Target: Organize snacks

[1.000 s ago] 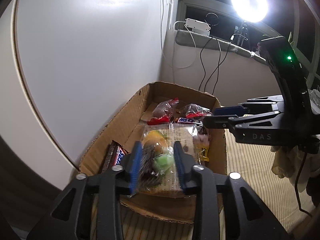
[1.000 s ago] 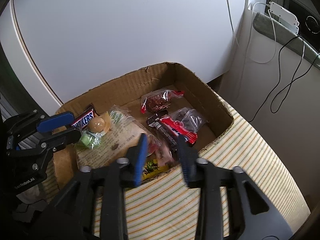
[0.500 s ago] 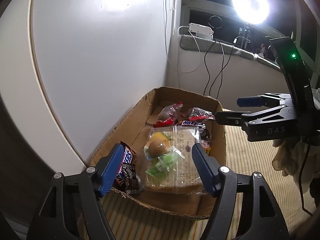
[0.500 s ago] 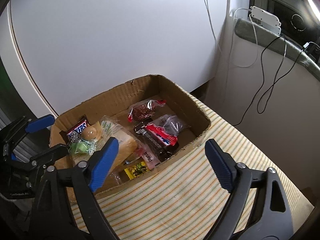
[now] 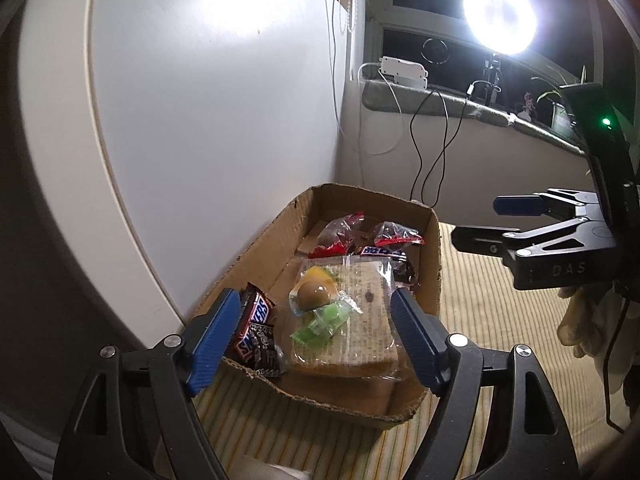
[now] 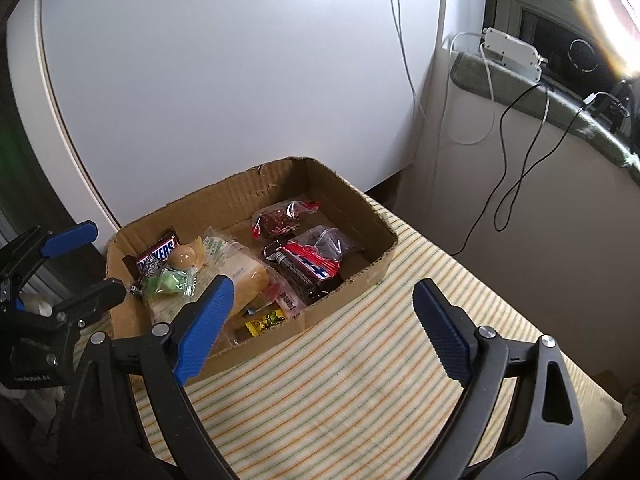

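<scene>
We see a white panel (image 6: 220, 80) rising just behind the cardboard box (image 6: 360, 200), and to its right a grey ledge (image 6: 560, 100) with a white adapter (image 6: 510, 54) and black cables (image 6: 516, 184) hanging down the wall. A round lamp (image 5: 500, 12) glares above the ledge in the left wrist view. The box sits on a striped cloth (image 6: 380, 360) that covers the desk.

Our left gripper (image 5: 316, 336) hangs over the near end of the box. Its fingers (image 5: 214, 334) are spreading wider at this moment and hold nothing, though the snacks lie framed between them from this angle. Our right gripper (image 6: 320, 328) hovers over the cloth at the box's long side, fingers wide apart and empty. Each gripper shows at the edge of the other's view, above the box's rim, touching nothing.

Inside the box, a Snickers bar (image 5: 254, 330) leans in the near left corner. Beside it lies a bagged cracker block (image 5: 360, 320) with a round brown sweet (image 5: 312, 294) and a green wrapped candy (image 5: 326, 320) on top. Farther in we find two clear bags with red edges (image 6: 284, 220) holding dark pieces, and a red-and-white bar (image 6: 310, 262) lying on a dark bar. Along the side wall nearest the right gripper are a pink packet (image 6: 288, 300) and a yellow packet (image 6: 266, 320).
</scene>
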